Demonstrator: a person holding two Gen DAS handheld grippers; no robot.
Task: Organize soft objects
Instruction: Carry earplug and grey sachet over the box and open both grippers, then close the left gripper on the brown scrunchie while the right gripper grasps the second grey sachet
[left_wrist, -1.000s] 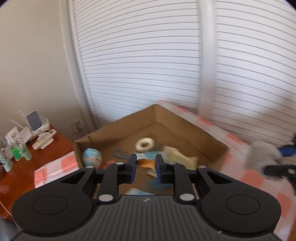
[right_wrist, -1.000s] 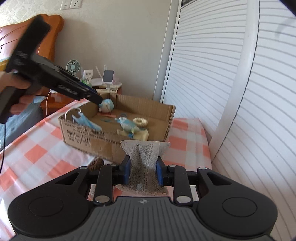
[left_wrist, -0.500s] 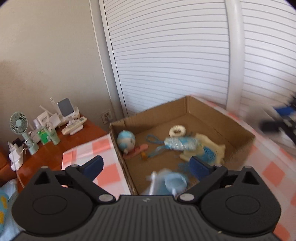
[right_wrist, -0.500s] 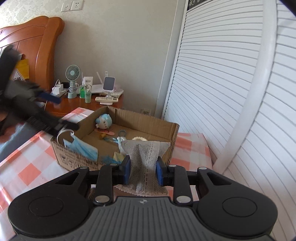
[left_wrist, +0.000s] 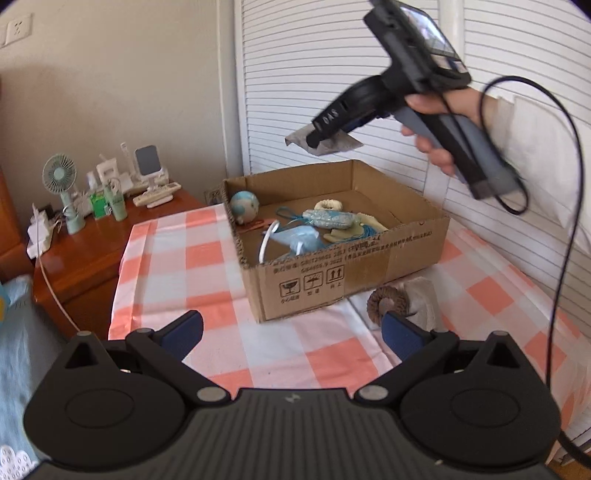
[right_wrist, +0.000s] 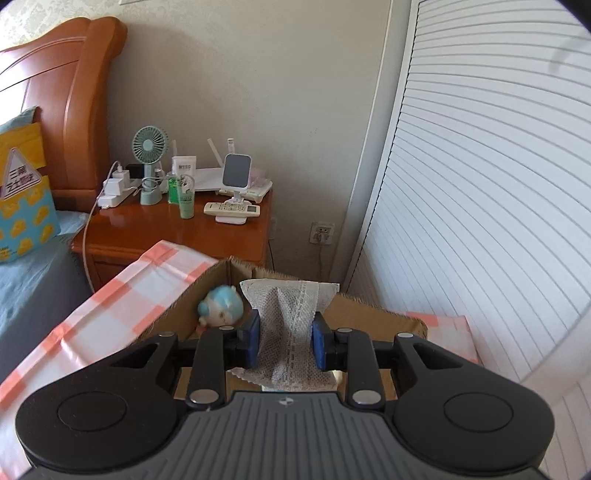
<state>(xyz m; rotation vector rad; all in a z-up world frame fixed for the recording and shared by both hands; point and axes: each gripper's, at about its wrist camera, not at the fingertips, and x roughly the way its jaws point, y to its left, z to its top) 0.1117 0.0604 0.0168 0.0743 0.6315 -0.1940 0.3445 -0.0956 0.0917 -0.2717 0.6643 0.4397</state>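
- Two claws in view: right claw (right_wrist: 285, 341) pinched on a white lace-edged cloth (right_wrist: 290, 321), left claw (left_wrist: 291, 338) spread wide with nothing between its blue pads.
- Cloth bunched at the waist between the pads, top edge fanned out above them, lower edge drooping below; from the left wrist view, seen hanging in the air above the cardboard box (left_wrist: 343, 273), clear of its rim.
- Judged very light, limp and thin, with no stiffness of its own; likely to drape and flutter rather than drop straight, and to snag on the corrugated rim if released too low.
- Best held as now, by a gathered fold near the middle; an edge grip probably enough too, given the small weight, though lace could slip or tear under a hard pull.
- Already in the box: a blue-haired doll head (left_wrist: 244, 206), a pale blue mask (left_wrist: 295, 238), a small white ring (left_wrist: 326, 204) and other soft bits.
- Still on the checked counter (left_wrist: 207, 266), just beside the box's near wall: a brown round woven piece (left_wrist: 384, 304) touching a white soft lump (left_wrist: 423, 299), close ahead of the left claw's right pad.
- Both probably light and squashy; for the round piece, a pinch across its rim seems surest.
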